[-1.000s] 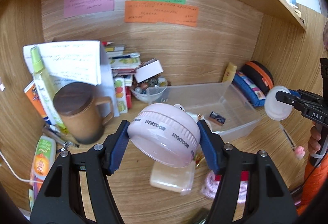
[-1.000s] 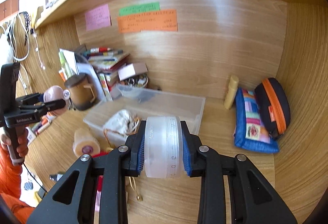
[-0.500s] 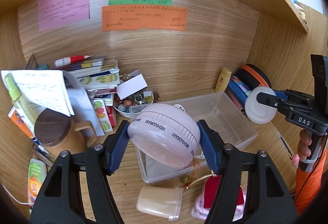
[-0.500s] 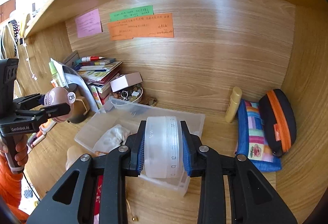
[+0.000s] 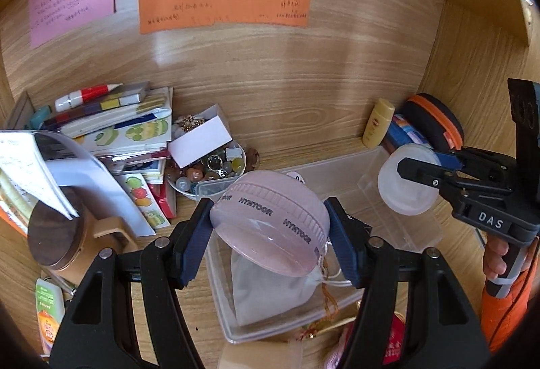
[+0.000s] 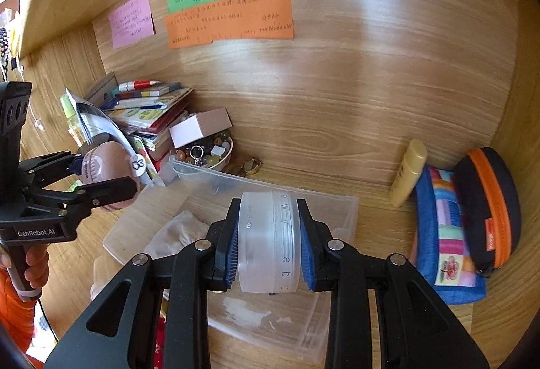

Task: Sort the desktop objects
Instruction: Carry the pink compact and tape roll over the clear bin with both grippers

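Hovering both halves of a jar over the clear bin

Holding a pink round jar (image 5: pixel 270 220) crosswise between its blue pads, the left gripper (image 5: pixel 268 234) is clamped on the jar's two opposite sides, with the flat face tilted down and toward the camera. Directly beneath and just beyond its fingertips lies the clear plastic bin (image 5: pixel 398 186), whose long axis runs away from the fingers toward the back right corner of the desk nook. A pale cloth pouch (image 5: pixel 270 288) sits in the near end of the bin, right under the jar.

Gripping a frosted translucent lid (image 6: pixel 269 240) on edge, the right gripper (image 6: pixel 270 242) has its pads pressed on the lid's two flat faces, so the jaws stand narrow. From these fingers the bin (image 6: pixel 337 200) lies below and ahead, its far wall just past the lid, with the pouch (image 6: pixel 179 234) off to the left of the fingertips.

Both hands look about equally near the bin; the left jar seems, as far as the fisheye allows, to hang over the pouch end and the lid over the emptier end. Lowering either piece straight down would likely land it inside, though the jar may settle on the pouch rather than on the floor of the bin.
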Motion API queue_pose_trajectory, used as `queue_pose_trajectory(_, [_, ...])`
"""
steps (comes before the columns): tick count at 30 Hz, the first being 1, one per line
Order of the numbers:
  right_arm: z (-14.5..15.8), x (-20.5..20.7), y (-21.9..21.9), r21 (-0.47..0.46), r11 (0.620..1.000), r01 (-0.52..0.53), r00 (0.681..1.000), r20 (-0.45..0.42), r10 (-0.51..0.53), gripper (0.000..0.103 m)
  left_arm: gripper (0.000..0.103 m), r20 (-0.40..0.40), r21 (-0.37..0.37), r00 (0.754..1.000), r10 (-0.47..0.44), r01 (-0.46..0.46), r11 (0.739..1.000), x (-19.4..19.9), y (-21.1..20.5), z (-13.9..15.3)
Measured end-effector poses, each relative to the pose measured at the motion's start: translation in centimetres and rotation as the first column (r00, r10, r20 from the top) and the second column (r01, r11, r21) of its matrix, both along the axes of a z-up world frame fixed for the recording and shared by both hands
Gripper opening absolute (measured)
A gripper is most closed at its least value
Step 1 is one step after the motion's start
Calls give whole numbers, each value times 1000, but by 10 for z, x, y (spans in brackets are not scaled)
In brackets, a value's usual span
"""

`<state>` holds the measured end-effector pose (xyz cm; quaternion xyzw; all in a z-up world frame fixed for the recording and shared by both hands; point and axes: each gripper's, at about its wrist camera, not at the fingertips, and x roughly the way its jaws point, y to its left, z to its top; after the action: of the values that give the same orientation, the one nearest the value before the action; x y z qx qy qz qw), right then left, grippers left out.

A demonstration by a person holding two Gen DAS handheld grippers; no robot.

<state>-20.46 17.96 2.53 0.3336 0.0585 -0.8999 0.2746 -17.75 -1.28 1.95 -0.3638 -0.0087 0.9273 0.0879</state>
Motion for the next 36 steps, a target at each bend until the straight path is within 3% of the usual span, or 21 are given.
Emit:
queue_pose_trajectory(14, [-39, -24, -13, 49, 999, 7, 997, 81, -11, 27, 65, 113, -38, 994, -5, 9, 999, -35, 10, -39])
queue_pose_trajectory(25, [-60, -35, -19, 81, 997, 1, 990, 137, -12, 27, 65, 158, -120, 987, 6, 13, 993, -45, 20, -58])
queue_pose_trajectory(36, [-66, -35, -23, 105, 994, 6, 990, 138, -20, 27, 65, 174, -184, 984, 34, -1, 983, -54, 26, -70])
